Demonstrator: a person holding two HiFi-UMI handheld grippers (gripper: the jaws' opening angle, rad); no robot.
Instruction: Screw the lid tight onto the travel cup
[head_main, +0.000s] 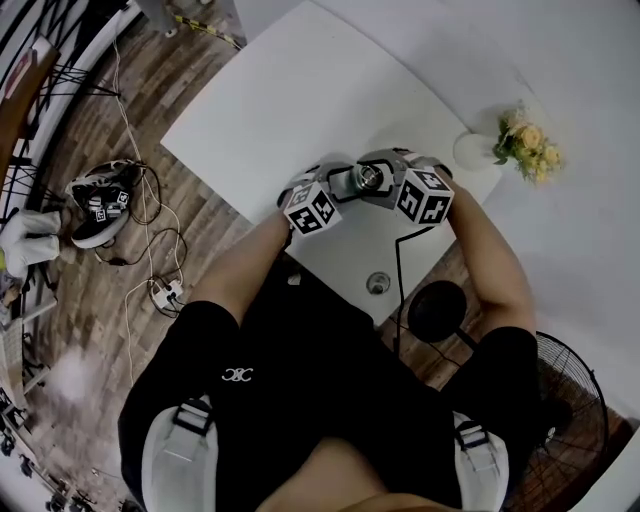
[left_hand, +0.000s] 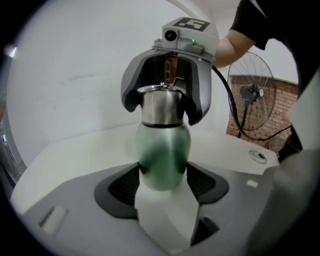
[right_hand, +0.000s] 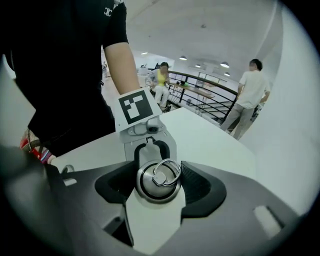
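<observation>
**Both claws on travel cup, lid seated on top**

The left claw (left_hand: 162, 186) is clamped on the green body of the travel cup (left_hand: 163, 150), with a ribbed pad tight against each side. The cup is upright. Its base is hidden behind the claw, so I can't tell if it touches the white counter (head_main: 300, 100).

The right claw (right_hand: 159, 181) comes in from above and is closed around the steel lid (right_hand: 147, 189), pads against the rim on both sides. The lid sits on the cup mouth, and its ring handle (right_hand: 166, 172) lies flat on top.

In the head view the cup is near the flower vase (head_main: 470, 150), on the person's side of it, with both marker cubes just beside it. The counter's cable hole (head_main: 378, 283) is further from the vase than the cup, toward the person. A standing fan (left_hand: 250, 95) is on the floor, well apart from the vase.
</observation>
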